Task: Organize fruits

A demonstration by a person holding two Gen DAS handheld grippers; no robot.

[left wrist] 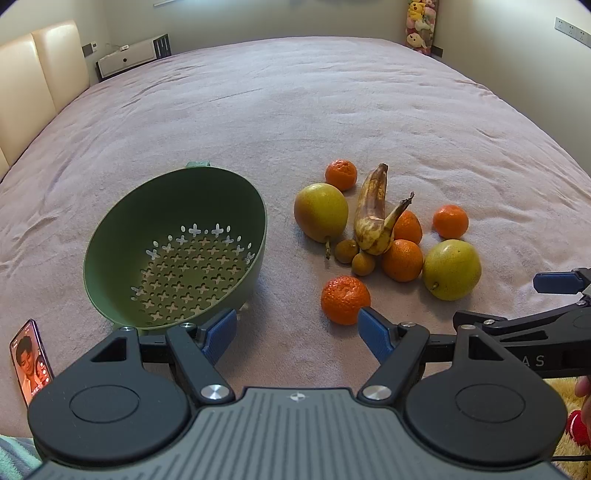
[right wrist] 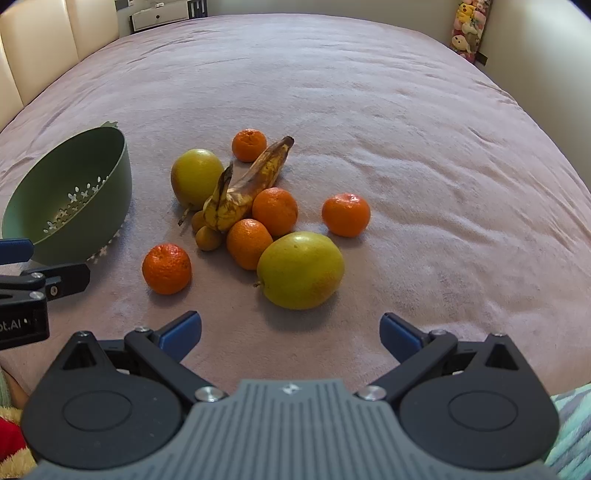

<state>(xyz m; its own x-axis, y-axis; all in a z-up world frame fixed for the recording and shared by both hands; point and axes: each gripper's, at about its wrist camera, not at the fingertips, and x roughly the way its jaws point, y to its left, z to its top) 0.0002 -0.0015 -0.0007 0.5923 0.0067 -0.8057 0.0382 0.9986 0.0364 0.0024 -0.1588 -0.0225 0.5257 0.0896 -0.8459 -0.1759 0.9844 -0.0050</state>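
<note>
A green colander (left wrist: 173,247) lies tilted on the bed, empty; it also shows at the left of the right wrist view (right wrist: 74,199). To its right lies a pile of fruit: a spotted banana (left wrist: 373,210), two yellow-green pears (left wrist: 320,212) (left wrist: 451,269), several tangerines and two small brown fruits (left wrist: 354,256). One tangerine (left wrist: 345,300) lies nearest my left gripper (left wrist: 297,332), which is open and empty. My right gripper (right wrist: 290,332) is open and empty, just short of the near pear (right wrist: 300,270).
The bed is covered by a pinkish blanket (left wrist: 295,110). A phone (left wrist: 30,360) with a lit screen lies at the near left. A headboard (left wrist: 37,81), a white nightstand (left wrist: 129,55) and hanging plush toys (left wrist: 421,26) are at the room's edges.
</note>
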